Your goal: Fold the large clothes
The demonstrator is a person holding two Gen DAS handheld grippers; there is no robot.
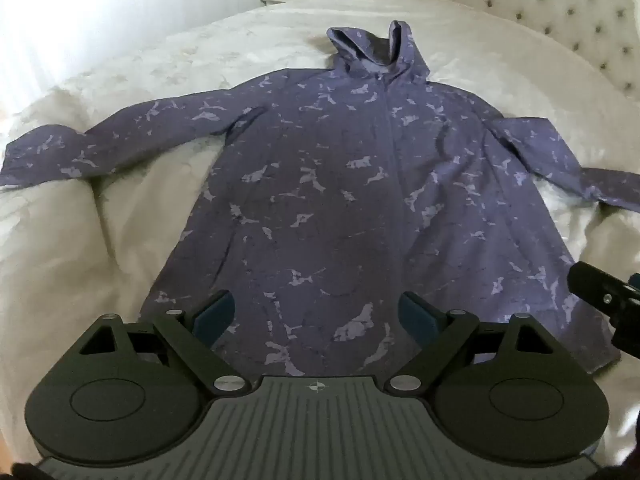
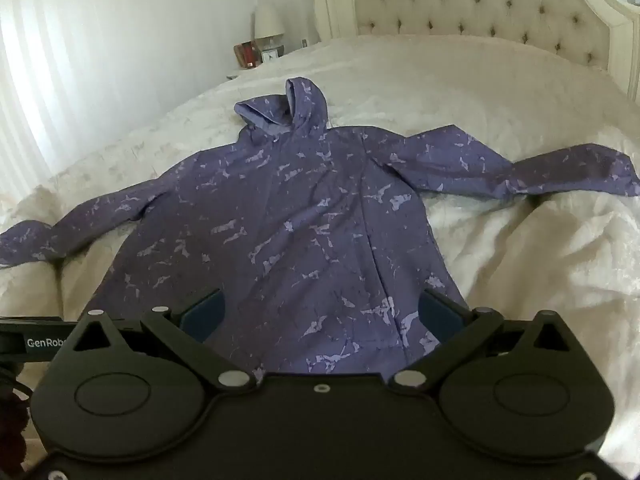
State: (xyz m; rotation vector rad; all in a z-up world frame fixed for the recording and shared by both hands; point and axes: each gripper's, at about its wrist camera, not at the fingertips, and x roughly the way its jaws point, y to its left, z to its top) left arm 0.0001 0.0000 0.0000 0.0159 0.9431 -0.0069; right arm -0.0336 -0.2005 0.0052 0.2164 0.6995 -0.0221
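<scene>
A purple hooded jacket (image 1: pixel 340 200) with pale blotches lies flat and front up on a cream bedspread (image 1: pixel 120 80), hood towards the headboard, both sleeves spread out to the sides. It also shows in the right wrist view (image 2: pixel 304 220). My left gripper (image 1: pixel 316 312) is open and empty, held above the jacket's hem. My right gripper (image 2: pixel 320 312) is open and empty too, above the hem towards its right side. The right gripper's black body (image 1: pixel 608 300) shows at the right edge of the left wrist view.
A tufted cream headboard (image 2: pixel 480 4) stands behind the bed. A nightstand (image 2: pixel 260 56) with a lamp, a clock and a frame sits at the far left corner. A bright curtained wall (image 2: pixel 60 60) runs along the left side.
</scene>
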